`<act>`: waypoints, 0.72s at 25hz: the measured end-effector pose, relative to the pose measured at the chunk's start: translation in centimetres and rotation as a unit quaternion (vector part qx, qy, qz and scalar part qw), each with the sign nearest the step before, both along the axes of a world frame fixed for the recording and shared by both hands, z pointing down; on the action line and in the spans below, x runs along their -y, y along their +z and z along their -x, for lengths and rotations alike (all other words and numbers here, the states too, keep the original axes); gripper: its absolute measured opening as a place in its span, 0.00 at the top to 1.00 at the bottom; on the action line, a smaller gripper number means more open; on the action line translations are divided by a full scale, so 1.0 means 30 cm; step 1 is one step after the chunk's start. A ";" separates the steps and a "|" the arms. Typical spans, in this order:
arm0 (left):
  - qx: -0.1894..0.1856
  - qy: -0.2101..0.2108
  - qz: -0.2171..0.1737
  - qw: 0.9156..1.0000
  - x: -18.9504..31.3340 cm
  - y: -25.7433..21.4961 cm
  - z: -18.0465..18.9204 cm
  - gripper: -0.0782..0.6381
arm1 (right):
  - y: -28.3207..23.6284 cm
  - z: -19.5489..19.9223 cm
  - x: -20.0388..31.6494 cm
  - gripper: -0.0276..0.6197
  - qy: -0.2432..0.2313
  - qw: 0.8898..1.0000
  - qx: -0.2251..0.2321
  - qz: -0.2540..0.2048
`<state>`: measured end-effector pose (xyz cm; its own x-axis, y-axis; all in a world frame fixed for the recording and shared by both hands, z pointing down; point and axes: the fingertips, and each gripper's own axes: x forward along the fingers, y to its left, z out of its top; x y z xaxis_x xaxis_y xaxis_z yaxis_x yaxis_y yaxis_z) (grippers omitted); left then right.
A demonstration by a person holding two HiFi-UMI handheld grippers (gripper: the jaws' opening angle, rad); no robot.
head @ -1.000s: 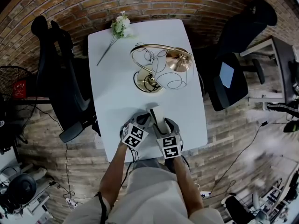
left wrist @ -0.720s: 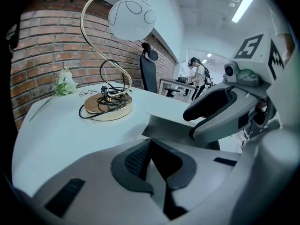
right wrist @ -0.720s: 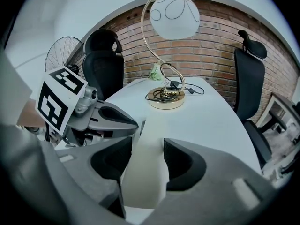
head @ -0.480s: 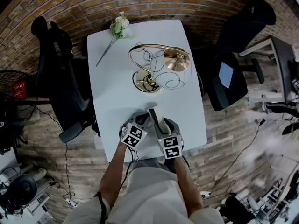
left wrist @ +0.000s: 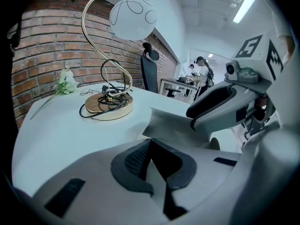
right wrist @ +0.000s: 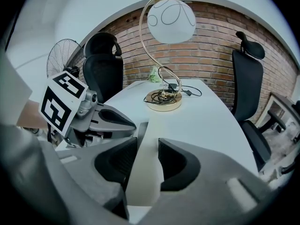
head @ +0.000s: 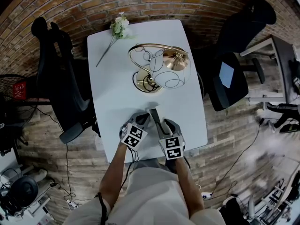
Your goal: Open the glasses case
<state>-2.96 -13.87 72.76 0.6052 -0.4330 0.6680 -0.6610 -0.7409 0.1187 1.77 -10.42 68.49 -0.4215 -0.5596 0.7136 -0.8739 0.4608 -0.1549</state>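
We hold a glasses case at the near edge of the table, its long axis pointing away from us; the left gripper pinches a thin edge, the right gripper, jaws just closing, clamps its 2 sides

Wearer: garment pale beige, plain, loose | forearms bare | thin dark strap at L side | L gripper: lt-grey moulded shell, smooth, rounded edges | pads dk grey, fine mesh texture | black rect. inset in shell | marker cube white w/ black square codes
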 end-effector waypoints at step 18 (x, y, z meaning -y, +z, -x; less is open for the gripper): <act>0.001 -0.005 0.001 1.000 0.000 0.002 0.001 0.89 | -0.010 -0.054 0.005 0.82 0.024 1.000 0.009 0.001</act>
<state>-2.98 -13.85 72.81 0.6002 -0.4372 0.6698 -0.6680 -0.7346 0.1191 3.39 -10.59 68.18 -0.4069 -0.5783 0.7071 -0.8919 0.4188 -0.1706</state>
